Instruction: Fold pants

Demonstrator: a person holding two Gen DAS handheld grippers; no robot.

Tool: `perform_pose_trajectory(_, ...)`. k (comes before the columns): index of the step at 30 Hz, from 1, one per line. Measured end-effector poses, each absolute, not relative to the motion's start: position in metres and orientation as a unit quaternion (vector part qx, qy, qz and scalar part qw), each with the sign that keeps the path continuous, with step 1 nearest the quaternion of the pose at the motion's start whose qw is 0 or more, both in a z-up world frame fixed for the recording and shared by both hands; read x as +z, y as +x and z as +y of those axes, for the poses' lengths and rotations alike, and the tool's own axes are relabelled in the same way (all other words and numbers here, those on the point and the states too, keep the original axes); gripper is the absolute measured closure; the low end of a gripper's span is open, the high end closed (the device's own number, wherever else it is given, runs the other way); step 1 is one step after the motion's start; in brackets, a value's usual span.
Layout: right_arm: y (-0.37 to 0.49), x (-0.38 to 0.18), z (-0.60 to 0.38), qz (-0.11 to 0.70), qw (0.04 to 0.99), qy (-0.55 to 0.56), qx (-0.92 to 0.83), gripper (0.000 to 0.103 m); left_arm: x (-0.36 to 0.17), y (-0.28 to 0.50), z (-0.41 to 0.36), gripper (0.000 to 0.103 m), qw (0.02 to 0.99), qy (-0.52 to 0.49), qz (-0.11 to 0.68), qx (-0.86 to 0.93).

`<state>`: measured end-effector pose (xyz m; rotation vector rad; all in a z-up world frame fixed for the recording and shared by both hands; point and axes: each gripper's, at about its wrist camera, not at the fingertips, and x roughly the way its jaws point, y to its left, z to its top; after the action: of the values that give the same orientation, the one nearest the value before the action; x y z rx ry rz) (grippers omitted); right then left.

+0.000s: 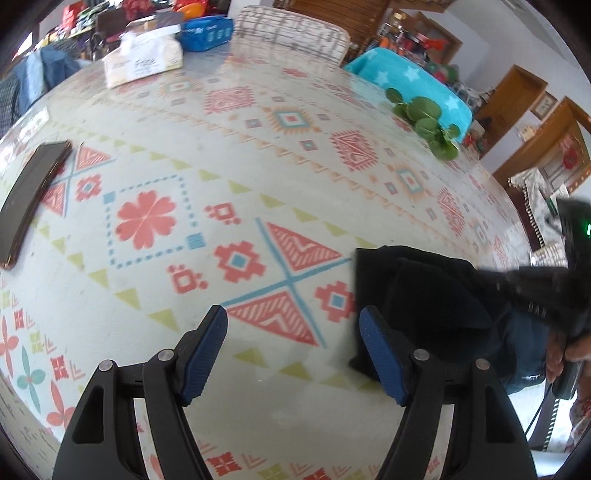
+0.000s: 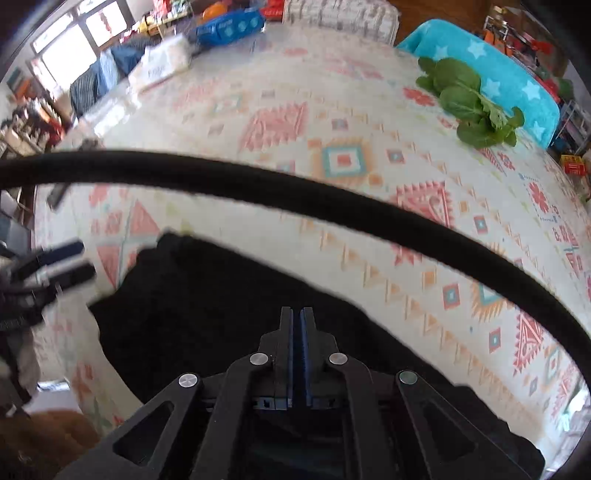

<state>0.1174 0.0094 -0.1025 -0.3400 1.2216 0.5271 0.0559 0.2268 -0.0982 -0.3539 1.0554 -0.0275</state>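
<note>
Black pants (image 1: 424,295) lie bunched on the patterned tablecloth (image 1: 221,147), to the right of my left gripper (image 1: 293,328). The left gripper is open and empty above the cloth, its right pad close to the pants' edge. In the right wrist view the pants (image 2: 221,314) spread under my right gripper (image 2: 297,317). Its jaws are pressed together above the fabric, with nothing visible between the pads. The left gripper shows blurred at the left edge of the right wrist view (image 2: 62,262). The right gripper appears blurred at the right of the left wrist view (image 1: 569,266).
A dark phone (image 1: 29,195) lies at the table's left. A tissue pack (image 1: 144,61) and a blue box (image 1: 207,31) stand at the far side. Green leaves (image 2: 469,103) lie far right near a turquoise star towel (image 2: 509,77). A black cable (image 2: 295,192) arcs across the right wrist view.
</note>
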Motion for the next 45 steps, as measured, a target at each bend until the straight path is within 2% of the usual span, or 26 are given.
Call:
perform_pose_trajectory(3,0.113,-0.108,-0.011,0.577,0.773,-0.137,0.225,0.096,-0.102,0.053,0.233,0.03,0.846,-0.174,0.504,-0.011)
perform_pose_trajectory(4,0.111,-0.107,-0.018,0.578,0.776,-0.128,0.218,0.092,-0.103,0.052,0.234,0.03,0.845,-0.175,0.505,-0.011)
perform_pose_trajectory(6,0.107,-0.104,-0.031,0.575,0.785,-0.114,0.203,0.07,-0.103,0.052,0.236,0.03,0.845,-0.176,0.505,-0.011)
perform_pose_trajectory(7,0.104,-0.1,-0.036,0.567,0.792,-0.11,0.195,0.035,-0.103,0.052,0.237,0.03,0.845,-0.176,0.505,-0.012)
perform_pose_trajectory(8,0.1,-0.096,-0.04,0.557,0.802,-0.104,0.192,0.023,-0.103,0.052,0.237,0.03,0.845,-0.176,0.505,-0.012)
perform_pose_trajectory(10,0.1,-0.091,-0.044,0.551,0.808,-0.098,0.186,0.025,-0.104,0.053,0.236,0.03,0.845,-0.174,0.506,-0.013)
perform_pose_trajectory(12,0.101,-0.09,-0.042,0.549,0.808,-0.101,0.187,0.037,-0.104,0.055,0.235,0.03,0.845,-0.171,0.507,-0.014)
perform_pose_trajectory(13,0.101,-0.091,-0.039,0.551,0.805,-0.109,0.19,0.049,-0.104,0.055,0.233,0.03,0.845,-0.169,0.507,-0.015)
perform_pose_trajectory(14,0.099,-0.093,-0.035,0.553,0.802,-0.119,0.194,0.053,-0.104,0.056,0.232,0.03,0.845,-0.169,0.508,-0.017)
perform_pose_trajectory(19,0.096,-0.113,-0.008,0.553,0.777,-0.192,0.233,0.054,-0.105,0.057,0.226,0.03,0.843,-0.165,0.511,-0.021)
perform_pose_trajectory(21,0.095,-0.124,0.0,0.558,0.764,-0.213,0.242,0.059,-0.105,0.058,0.225,0.03,0.842,-0.167,0.512,-0.022)
perform_pose_trajectory(22,0.095,-0.122,0.002,0.554,0.766,-0.212,0.248,0.065,-0.105,0.057,0.224,0.03,0.842,-0.167,0.512,-0.022)
perform_pose_trajectory(23,0.096,-0.12,0.003,0.557,0.764,-0.211,0.249,0.075,-0.105,0.058,0.224,0.03,0.842,-0.167,0.512,-0.023)
perform_pose_trajectory(24,0.098,-0.119,0.004,0.563,0.76,-0.206,0.252,0.094,-0.106,0.058,0.223,0.03,0.842,-0.168,0.512,-0.023)
perform_pose_trajectory(25,0.099,-0.117,0.003,0.565,0.76,-0.202,0.251,0.098,-0.105,0.058,0.223,0.03,0.842,-0.169,0.512,-0.024)
perform_pose_trajectory(35,0.133,-0.102,0.01,0.536,0.789,-0.186,0.236,0.098,-0.107,0.06,0.214,0.03,0.84,-0.171,0.515,-0.031)
perform_pose_trajectory(40,0.152,-0.105,0.013,0.56,0.78,-0.146,0.238,0.097,-0.105,0.063,0.209,0.03,0.84,-0.168,0.514,-0.037)
perform_pose_trajectory(45,0.142,-0.063,-0.027,0.533,0.821,-0.083,0.189,0.094,-0.098,0.074,0.204,0.03,0.844,-0.164,0.509,-0.045)
